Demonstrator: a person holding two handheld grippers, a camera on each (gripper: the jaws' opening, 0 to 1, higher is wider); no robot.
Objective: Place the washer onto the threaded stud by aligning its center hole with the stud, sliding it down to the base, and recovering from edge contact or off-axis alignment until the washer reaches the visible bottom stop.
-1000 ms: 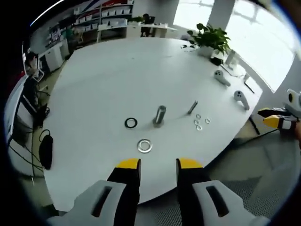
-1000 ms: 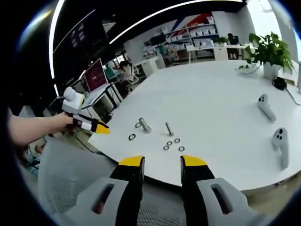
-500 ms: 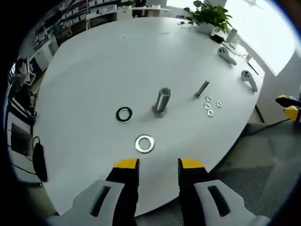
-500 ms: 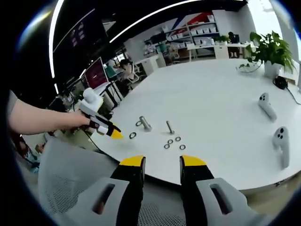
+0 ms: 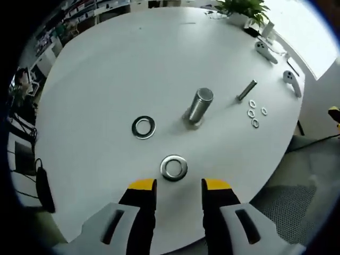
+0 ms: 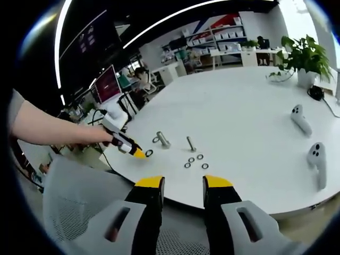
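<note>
Your left hand-held gripper (image 5: 176,186) hangs just short of the nearest washer (image 5: 173,167), jaws parted and empty, lined up to straddle it. That washer lies flat on the counter (image 5: 106,69), apart from the upright stud (image 5: 198,105), so a pickup comes first. Your right hand-held gripper (image 6: 182,183), also parted and empty, waits off the counter edge, leaving the left one room.

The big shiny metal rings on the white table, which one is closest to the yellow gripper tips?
The flat silver washer just beyond the left gripper; the other large washer lies farther off, left of the upright stud.
</note>
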